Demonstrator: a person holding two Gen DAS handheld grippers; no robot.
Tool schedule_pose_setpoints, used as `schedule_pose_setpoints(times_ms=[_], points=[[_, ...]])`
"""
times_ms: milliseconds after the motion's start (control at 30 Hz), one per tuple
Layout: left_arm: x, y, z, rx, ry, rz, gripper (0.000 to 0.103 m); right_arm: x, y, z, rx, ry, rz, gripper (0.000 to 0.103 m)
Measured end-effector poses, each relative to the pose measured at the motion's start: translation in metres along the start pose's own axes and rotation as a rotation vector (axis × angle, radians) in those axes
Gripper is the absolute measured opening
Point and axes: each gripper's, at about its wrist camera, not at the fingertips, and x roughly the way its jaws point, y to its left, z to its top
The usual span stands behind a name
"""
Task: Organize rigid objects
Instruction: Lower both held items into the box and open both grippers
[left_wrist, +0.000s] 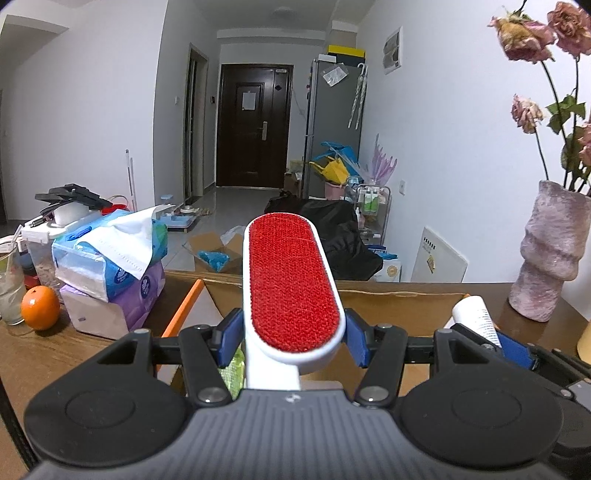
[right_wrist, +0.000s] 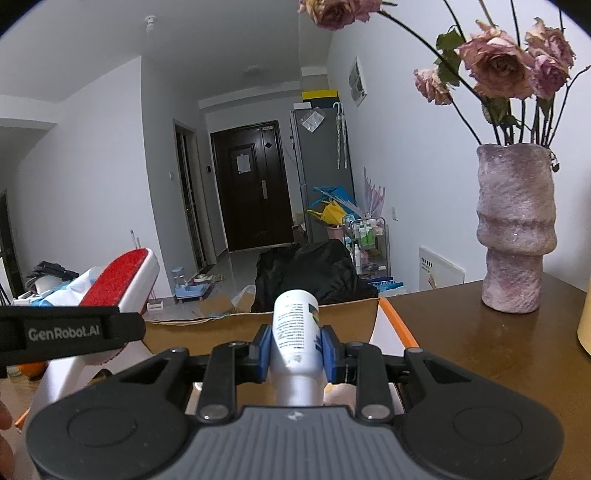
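Left claw (left_wrist: 291, 343) clamps the lint brush (left_wrist: 291, 284) by its white frame, over the cardboard box (left_wrist: 402, 306): stiff, light, probably safest gripped low. Right claw (right_wrist: 295, 354), beside it, pinches the white bottle (right_wrist: 295, 332), likely smooth, slippery plastic, mid-body over the box.

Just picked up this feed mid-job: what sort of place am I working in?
Most likely a lived-in flat: a dark wooden entrance door down the hall, a tall grey fridge, and a textured pink vase of dried roses.
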Motion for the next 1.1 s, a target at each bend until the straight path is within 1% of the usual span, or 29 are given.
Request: schedule_pose_setpoints(times_ms=[133,267,333,367,400,433,467,500,600,833,1100], points=[[0.011,0.002,0.002,-0.002,0.017,0.004,0.059,0.01,0.0,0.003,-0.011,0.019,-0.002,0.027],[0.018,0.005,0.003,-0.008,0.065,-0.012,0.061,0.014,0.002,0.006,-0.032,0.048,-0.001,0.027],[0.018,0.008,0.003,-0.022,0.077,-0.016,0.078,0.015,0.001,0.007,-0.035,0.077,-0.001,0.028],[0.015,0.009,0.003,-0.028,0.069,-0.013,0.095,0.014,0.0,0.008,-0.04,0.087,0.002,0.031],[0.011,0.009,0.004,-0.028,0.048,-0.006,0.103,0.014,0.001,0.008,-0.047,0.093,0.001,0.044],[0.005,0.009,0.005,-0.02,0.017,0.002,0.103,0.012,0.0,0.009,-0.052,0.095,-0.006,0.055],[0.0,0.009,0.006,-0.011,-0.004,0.005,0.103,0.009,0.0,0.01,-0.054,0.089,-0.014,0.079],[-0.004,0.01,0.007,-0.005,-0.018,0.006,0.103,0.006,-0.001,0.011,-0.056,0.075,-0.018,0.094],[-0.011,0.011,0.01,-0.008,-0.034,0.007,0.103,0.0,-0.001,0.015,-0.065,0.055,-0.028,0.102],[-0.026,0.011,0.014,-0.007,-0.06,0.011,0.103,-0.009,0.004,0.02,-0.075,0.057,-0.007,0.103],[-0.051,0.019,0.012,-0.019,-0.06,0.007,0.103,-0.031,0.011,0.021,-0.11,0.043,0.002,0.103]])
